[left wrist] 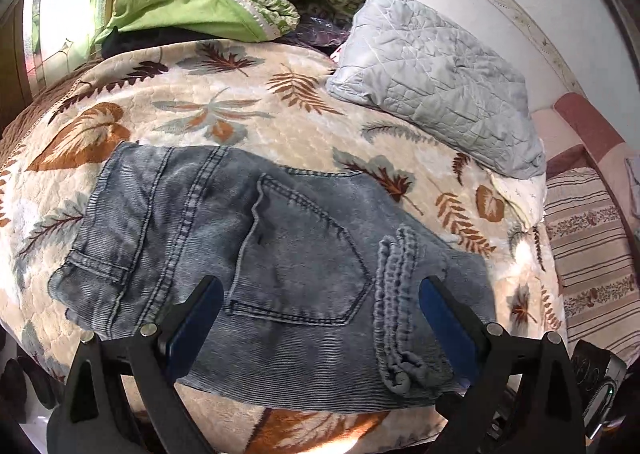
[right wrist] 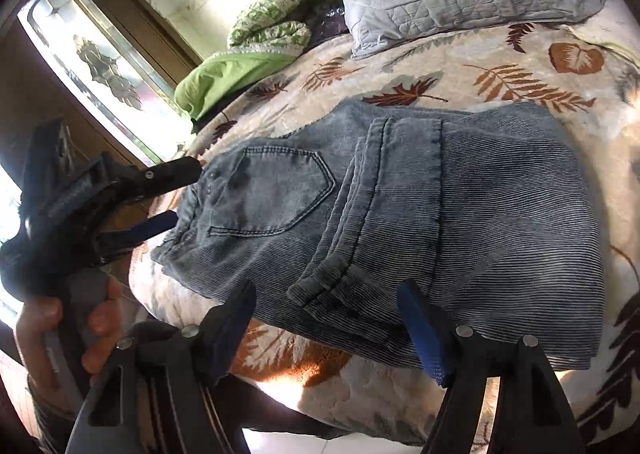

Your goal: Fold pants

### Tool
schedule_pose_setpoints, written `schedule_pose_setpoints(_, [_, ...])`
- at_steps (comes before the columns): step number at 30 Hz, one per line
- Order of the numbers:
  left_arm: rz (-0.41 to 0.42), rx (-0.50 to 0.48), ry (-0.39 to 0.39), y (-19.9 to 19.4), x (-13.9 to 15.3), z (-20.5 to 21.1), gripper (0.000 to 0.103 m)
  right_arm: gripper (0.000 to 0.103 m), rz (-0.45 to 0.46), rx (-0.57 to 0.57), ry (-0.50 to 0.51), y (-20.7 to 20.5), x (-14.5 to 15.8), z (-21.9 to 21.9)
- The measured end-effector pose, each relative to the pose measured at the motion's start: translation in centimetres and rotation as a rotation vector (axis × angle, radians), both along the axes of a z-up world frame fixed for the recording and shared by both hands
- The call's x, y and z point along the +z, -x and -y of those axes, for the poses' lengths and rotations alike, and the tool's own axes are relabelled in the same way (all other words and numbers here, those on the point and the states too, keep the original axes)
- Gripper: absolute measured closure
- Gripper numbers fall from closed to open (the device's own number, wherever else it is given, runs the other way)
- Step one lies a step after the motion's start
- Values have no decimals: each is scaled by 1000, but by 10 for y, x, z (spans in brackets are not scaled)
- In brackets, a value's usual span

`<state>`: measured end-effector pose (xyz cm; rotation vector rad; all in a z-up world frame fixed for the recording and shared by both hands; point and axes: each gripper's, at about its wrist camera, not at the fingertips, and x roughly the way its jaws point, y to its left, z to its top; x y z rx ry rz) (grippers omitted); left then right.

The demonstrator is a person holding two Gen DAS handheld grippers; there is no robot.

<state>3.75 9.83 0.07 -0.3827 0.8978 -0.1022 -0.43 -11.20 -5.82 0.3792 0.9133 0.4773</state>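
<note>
Most of both views is taken up by the bed [left wrist: 248,93], its leaf-print quilt spread wide, with a grey quilted pillow [left wrist: 436,77] and a green bundle of bedding [left wrist: 188,5] lying well back from the work.

Next in size are the pants [left wrist: 280,254], grey-blue denim, lying near the front edge of the bed. They are already folded into a compact block: the back pocket [left wrist: 304,254] faces up, and the leg hems [left wrist: 400,314] lie doubled over on top beside it.

Smaller again, the left gripper [left wrist: 320,318] hovers above the near edge of the denim with its jaws spread wide and nothing between them. The right gripper [right wrist: 324,318] does the same from its own side, wide open and empty.

If one more fold is wanted, I judge the sound way is to pinch the whole stack at one end with both grippers, catching every layer, not only the hems. Lifting evenly and laying it over slowly should keep the loose hems from sliding off.
</note>
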Motion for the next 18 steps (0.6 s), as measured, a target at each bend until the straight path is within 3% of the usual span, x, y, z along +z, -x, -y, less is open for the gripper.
schedule_pose_setpoints(3, [30, -65, 55, -2, 13, 25, 5, 27, -2, -118, -132, 12, 3, 47])
schedule_pose_setpoints(6, [26, -155, 113, -5, 13, 58, 4, 27, -72, -192, -305, 10, -13, 91])
schedule_pose_setpoints(8, [-52, -227, 148, -11, -7, 80, 4, 27, -187, -216, -373, 5, -42, 107])
schedule_pose_setpoints(10, [-205, -287, 105, -20, -48, 102, 4, 27, -190, -221, -500, 8, -56, 119])
schedule_pose_setpoints(11, [-303, -275, 106, -22, -73, 106, 6, 27, -201, -221, -532, 8, -59, 123])
schedule_pose_setpoints(12, [-338, -250, 115, -22, -85, 104, 9, 27, -205, -222, -554, 7, -59, 126])
schedule_pose_setpoints(16, [-262, -239, 264, -17, -47, 88, 9, 27, -192, -217, -591, 7, -59, 131])
schedule_pose_setpoints(18, [-200, -240, 302, -12, -21, 81, 9, 27, -189, -216, -610, 6, -59, 133])
